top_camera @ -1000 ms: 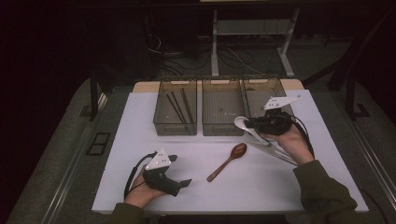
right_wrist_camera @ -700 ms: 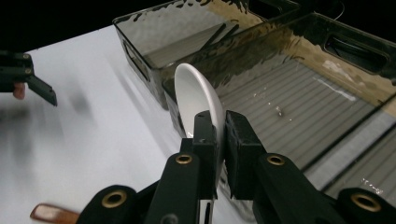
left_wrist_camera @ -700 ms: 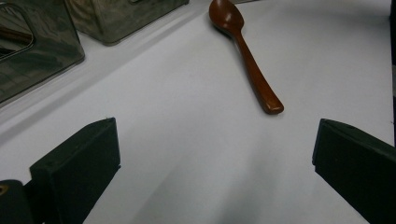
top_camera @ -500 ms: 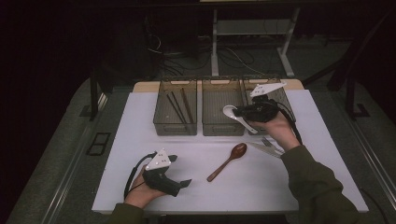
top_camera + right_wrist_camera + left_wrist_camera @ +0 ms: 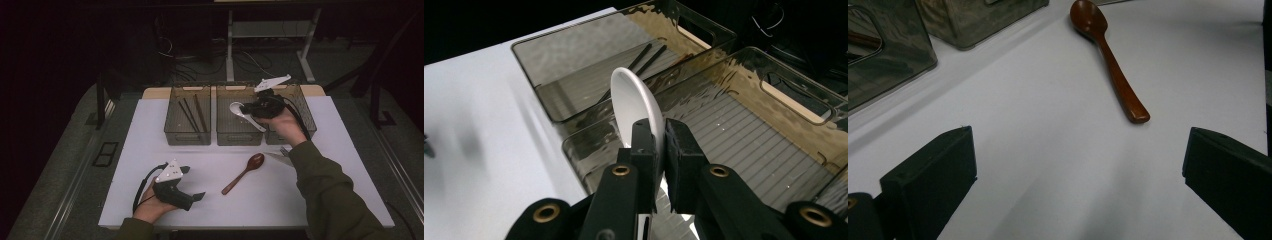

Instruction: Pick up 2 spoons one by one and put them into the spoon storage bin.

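Note:
My right gripper is shut on a white spoon, held above the middle smoky bin. The spoon's bowl points left and its handle slants down to the right. A brown wooden spoon lies on the white table in front of the bins. My left gripper rests near the table's front left, open and holding nothing, with the wooden spoon ahead of its jaws.
Three smoky plastic bins stand in a row at the back. The left bin holds several dark chopsticks. The right bin sits behind my right hand. Something pale lies on the table under the right sleeve.
My right gripper has carried the white spoon up and back, from the table's right side to above the middle bin. The left gripper and wooden spoon have stayed put.

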A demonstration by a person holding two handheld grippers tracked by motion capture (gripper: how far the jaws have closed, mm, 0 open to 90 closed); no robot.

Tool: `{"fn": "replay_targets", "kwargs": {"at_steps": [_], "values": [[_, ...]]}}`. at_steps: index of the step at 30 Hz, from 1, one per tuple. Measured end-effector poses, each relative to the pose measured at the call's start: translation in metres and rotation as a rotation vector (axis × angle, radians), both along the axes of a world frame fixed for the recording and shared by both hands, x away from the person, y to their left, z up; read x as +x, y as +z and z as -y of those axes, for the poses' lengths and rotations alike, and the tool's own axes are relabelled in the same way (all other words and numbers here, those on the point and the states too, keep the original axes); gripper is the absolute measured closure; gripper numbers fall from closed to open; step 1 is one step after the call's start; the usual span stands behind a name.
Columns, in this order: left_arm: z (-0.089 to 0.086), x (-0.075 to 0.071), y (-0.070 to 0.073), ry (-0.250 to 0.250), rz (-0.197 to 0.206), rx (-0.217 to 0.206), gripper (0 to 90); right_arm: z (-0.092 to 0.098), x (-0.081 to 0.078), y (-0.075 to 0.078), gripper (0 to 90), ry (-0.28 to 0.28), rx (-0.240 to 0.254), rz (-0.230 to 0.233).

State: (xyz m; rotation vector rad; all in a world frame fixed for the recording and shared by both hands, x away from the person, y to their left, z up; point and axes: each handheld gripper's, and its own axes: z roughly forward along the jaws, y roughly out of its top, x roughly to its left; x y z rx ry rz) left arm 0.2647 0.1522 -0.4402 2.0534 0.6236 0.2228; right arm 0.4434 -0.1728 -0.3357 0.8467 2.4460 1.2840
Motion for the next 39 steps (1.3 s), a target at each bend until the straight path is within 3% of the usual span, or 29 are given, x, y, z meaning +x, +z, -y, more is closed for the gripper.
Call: {"fn": "replay_targets", "kwargs": {"at_steps": [11, 25, 34, 39], "values": [[0.000, 0.000, 0.000, -0.007, 0.003, 0.002, 0.0, -0.017, 0.018, -0.018, 83.0, -0.014, -0.042, -0.013], [0.000, 0.000, 0.000, -0.009, 0.004, -0.001, 0.0, -0.028, 0.023, -0.040, 81.7, -0.007, -0.123, -0.079], [0.000, 0.000, 0.000, -0.009, 0.004, 0.002, 0.0, -0.017, 0.019, -0.028, 59.4, -0.018, -0.028, -0.070], [0.000, 0.000, 0.000, -0.008, 0.003, 0.002, 0.0, -0.007, 0.008, -0.021, 53.9, -0.013, 0.023, -0.062]]}}
